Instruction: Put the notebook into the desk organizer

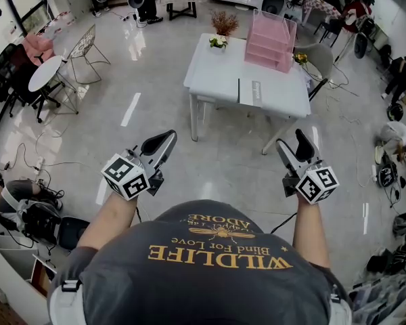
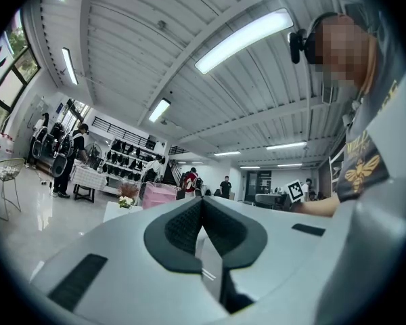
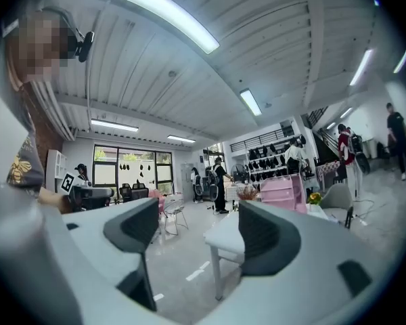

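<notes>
A pink desk organizer [image 1: 271, 40] stands at the far right of a white table [image 1: 216, 76] well ahead of me. A pale notebook [image 1: 250, 92] lies flat near the table's front edge. Both grippers are held level at chest height, far short of the table. My left gripper [image 1: 165, 139] is shut with nothing in it; its dark pads [image 2: 189, 223] meet in the left gripper view. My right gripper [image 1: 292, 141] is open and empty, with floor and the table [image 3: 224, 239] showing between its pads [image 3: 137, 230]. The organizer [image 3: 283, 191] shows beyond its right jaw.
A dried plant [image 1: 224, 24] and a small flower pot [image 1: 218, 42] sit at the table's back left. A grey chair [image 1: 319, 56] stands behind it. A round white table [image 1: 46, 73] and wire chair [image 1: 84, 46] stand left. Cables and gear [image 1: 27, 215] lie on the floor.
</notes>
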